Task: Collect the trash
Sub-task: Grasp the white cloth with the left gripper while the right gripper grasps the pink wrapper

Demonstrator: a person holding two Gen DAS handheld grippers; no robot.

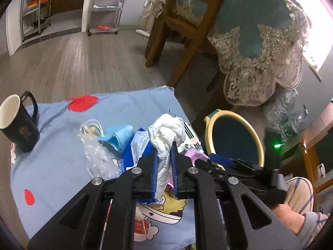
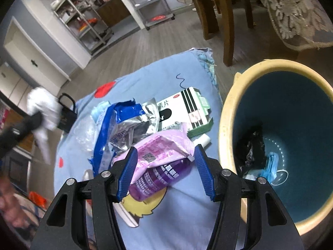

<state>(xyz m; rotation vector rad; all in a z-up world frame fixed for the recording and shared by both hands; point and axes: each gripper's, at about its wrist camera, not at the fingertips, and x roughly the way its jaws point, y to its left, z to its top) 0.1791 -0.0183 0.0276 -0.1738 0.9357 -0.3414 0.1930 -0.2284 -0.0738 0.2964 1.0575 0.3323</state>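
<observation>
My left gripper (image 1: pixel 164 152) is shut on a crumpled white tissue (image 1: pixel 168 133) and holds it above the blue cloth (image 1: pixel 52 166). It shows blurred at the left of the right wrist view (image 2: pixel 44 108). My right gripper (image 2: pixel 166 156) is open around a pink wrapper (image 2: pixel 164 145) lying on a purple packet (image 2: pixel 158 179). Beside them lie a blue-and-silver foil bag (image 2: pixel 129 125) and a white-green medicine box (image 2: pixel 187 110). A blue face mask (image 1: pixel 119 135) and clear plastic (image 1: pixel 97 156) lie left of the tissue. The cream-rimmed bin (image 2: pixel 229 108) stands at the right, with a mask and black scrap inside.
A black mug (image 1: pixel 16 125) stands on the cloth at the left. A wooden chair (image 1: pixel 177 20) and a table with a lace-edged teal cloth (image 1: pixel 260 41) stand behind. Metal shelves (image 1: pixel 106 6) are at the far wall. Crumpled plastic bags (image 1: pixel 285 112) lie on the floor.
</observation>
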